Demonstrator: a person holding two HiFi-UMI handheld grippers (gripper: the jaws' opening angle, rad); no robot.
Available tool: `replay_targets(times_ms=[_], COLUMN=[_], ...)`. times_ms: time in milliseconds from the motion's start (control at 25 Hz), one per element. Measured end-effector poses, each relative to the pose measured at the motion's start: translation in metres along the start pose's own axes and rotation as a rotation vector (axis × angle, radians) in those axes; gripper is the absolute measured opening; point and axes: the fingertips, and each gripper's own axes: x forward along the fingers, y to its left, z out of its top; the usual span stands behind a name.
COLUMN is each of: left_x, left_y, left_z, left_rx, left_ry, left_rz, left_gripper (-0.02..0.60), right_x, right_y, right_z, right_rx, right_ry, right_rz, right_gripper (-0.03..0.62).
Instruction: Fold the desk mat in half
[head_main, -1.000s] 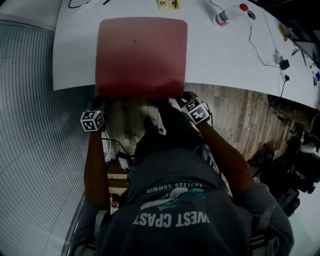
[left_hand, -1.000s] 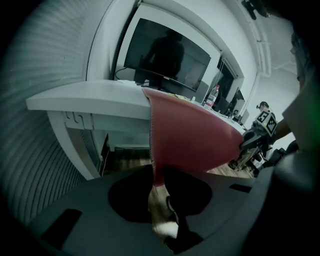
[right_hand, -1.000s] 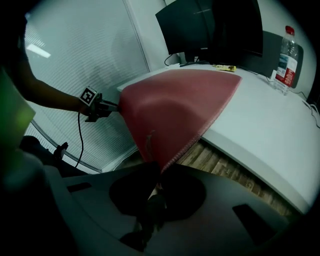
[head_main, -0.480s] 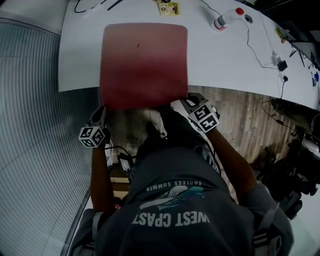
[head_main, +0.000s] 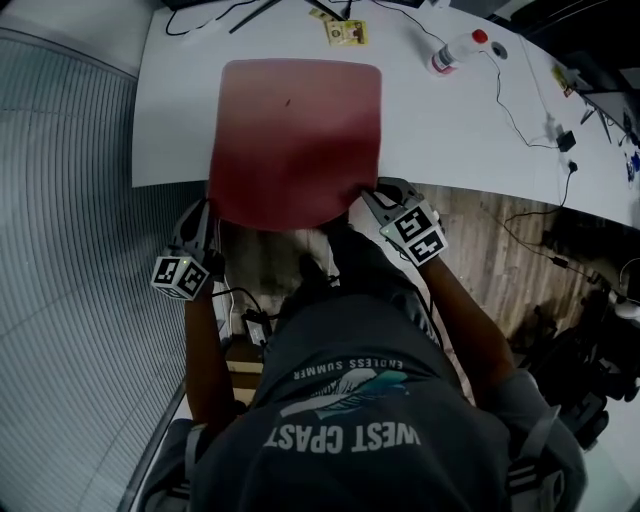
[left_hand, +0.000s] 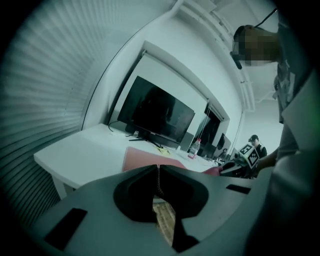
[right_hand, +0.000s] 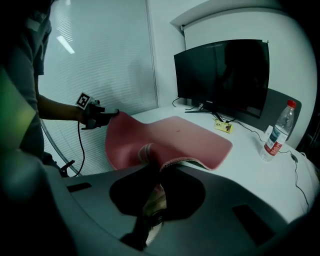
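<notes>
The red desk mat (head_main: 295, 140) lies on the white table (head_main: 460, 130), its near edge raised off the table's front edge. My left gripper (head_main: 208, 218) is shut on the mat's near left corner. In the right gripper view that left gripper (right_hand: 112, 115) pinches the lifted corner. My right gripper (head_main: 368, 195) is shut on the near right corner, and the mat (right_hand: 175, 137) curls up from its jaws (right_hand: 159, 167). In the left gripper view the jaws (left_hand: 159, 172) meet tight, with the mat (left_hand: 145, 157) stretching away towards the right gripper (left_hand: 225, 169).
A water bottle (head_main: 455, 45) stands at the table's far right, beside thin cables (head_main: 520, 100). A yellow card (head_main: 342, 32) lies just beyond the mat. A dark monitor (right_hand: 222, 77) stands at the back. A ribbed wall (head_main: 70, 200) runs along the left.
Both grippers have risen. The mat's near edge, which hung over the table's front, is now lifted and bowed between them.
</notes>
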Motion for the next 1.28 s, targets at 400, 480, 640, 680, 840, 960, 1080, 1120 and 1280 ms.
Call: replay_targets(times_ms=[400,480,640,680,840,960,1080,1120,1280], left_x=[0.030,0.035,0.051,0.056,0.075,0.090,0.106,0.110,0.122], left_y=[0.000,0.001,0.007,0.009,0.017,0.026,0.041,0.045,0.052], left_z=[0.055,0.065,0.084,0.088,0.105,0.117,0.128,0.133,0.157], left_rx=[-0.002,0.005,0.015,0.015,0.007,0.008,0.017,0.020,0.060], left_ry=[-0.100,-0.112,-0.144,-0.150,-0.180,-0.214,-0.243,-0.254,-0.288], left_rz=[-0.011,-0.012,-0.012,-0.010,0.008,0.035,0.089,0.109,0.178], left_gripper=[0.031,0.031,0.029,0.028,0.026,0.015,0.015,0.015,0.015], right_x=[-0.003,-0.003,0.003,0.004,0.011,0.020,0.032,0.036,0.045], right_y=[-0.037,-0.045,-0.064,-0.068,-0.086,-0.100,-0.114,-0.118,-0.138], right_z=[0.041,0.048,0.055,0.058,0.068,0.071,0.072,0.072,0.073], right_rx=[0.046,0.072,0.133,0.151,0.246,0.329,0.442,0.480,0.595], right_ry=[-0.092,-0.111,-0.142,-0.149,-0.180,-0.196,-0.206,-0.209,-0.218], right_rz=[-0.033,-0.034,-0.029,-0.023,0.000,0.023,0.053,0.061,0.084], right_gripper=[0.051,0.051,0.051,0.052,0.051,0.051,0.051,0.051,0.051])
